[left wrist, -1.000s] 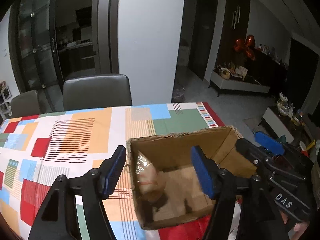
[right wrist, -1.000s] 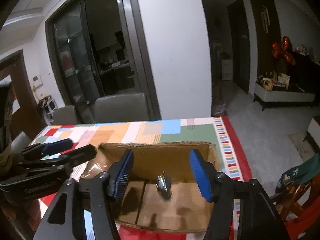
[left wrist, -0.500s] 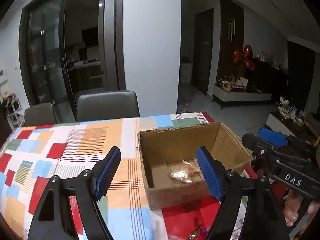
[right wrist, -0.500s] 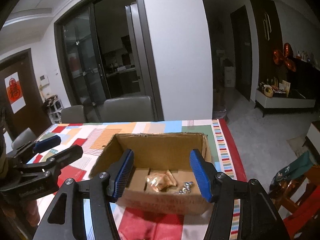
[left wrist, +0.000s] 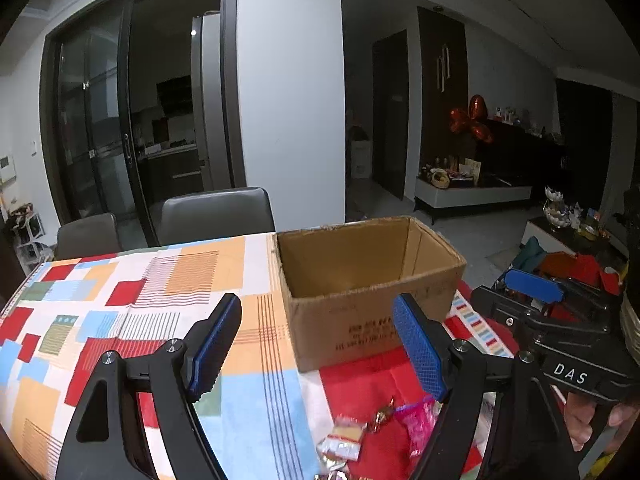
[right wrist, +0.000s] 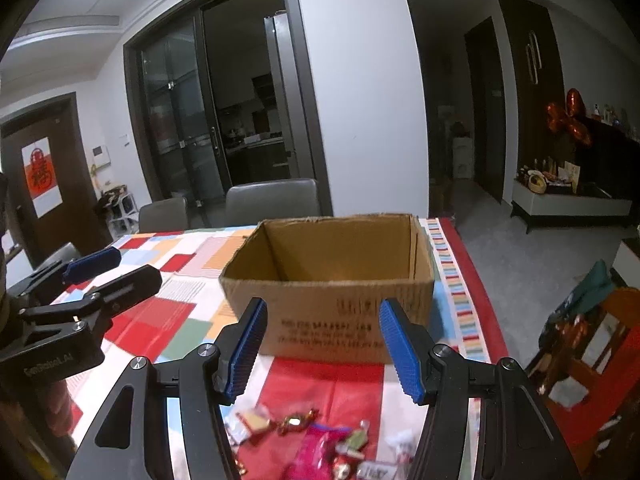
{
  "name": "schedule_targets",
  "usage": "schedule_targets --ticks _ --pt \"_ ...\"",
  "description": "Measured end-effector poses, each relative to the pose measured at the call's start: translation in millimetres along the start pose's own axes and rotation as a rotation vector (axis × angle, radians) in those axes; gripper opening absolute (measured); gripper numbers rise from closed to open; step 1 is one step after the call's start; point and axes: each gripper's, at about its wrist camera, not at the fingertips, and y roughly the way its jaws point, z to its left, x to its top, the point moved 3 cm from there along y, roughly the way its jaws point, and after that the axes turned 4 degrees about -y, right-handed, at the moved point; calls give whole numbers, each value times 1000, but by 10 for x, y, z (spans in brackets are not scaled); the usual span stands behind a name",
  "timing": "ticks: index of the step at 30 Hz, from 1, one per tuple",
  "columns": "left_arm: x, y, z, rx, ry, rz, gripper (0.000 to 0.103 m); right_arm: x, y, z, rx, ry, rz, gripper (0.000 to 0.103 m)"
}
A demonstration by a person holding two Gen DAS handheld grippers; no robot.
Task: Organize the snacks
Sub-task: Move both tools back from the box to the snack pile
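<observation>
Ahead of both jaws: cardboard box (right wrist: 328, 300) near wall blocks a level path; its top is left open. Below the jaws: scattered snacks (right wrist: 320, 440) on tablecloth (left wrist: 120, 300), nothing above them

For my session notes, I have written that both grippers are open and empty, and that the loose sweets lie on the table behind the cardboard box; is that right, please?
One detail is off. The loose sweets lie in front of the cardboard box, on the near side, not behind it; the right wrist view shows this. The left gripper and right gripper are indeed open and empty.
</observation>
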Motion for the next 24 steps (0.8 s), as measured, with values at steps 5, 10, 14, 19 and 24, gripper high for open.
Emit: schedule_targets --ticks 5,10,14,19,24 --pt "-267 -169 -23 26 9 -4 78 -213 -110 85 -17 -3 15 60" --pt "-562 -263 -1 33 -13 43 78 -450 -192 64 -32 35 57 60" --pt "-785 -260 20 21 -39 107 78 -608 -229 90 -31 23 78 60" --pt "-1086 -195 42 14 -92 190 77 -825 -197 159 -15 18 119 60" --pt "-1355 -87 70 -6 -148 275 74 -1037 -60 222 7 0 179 60"
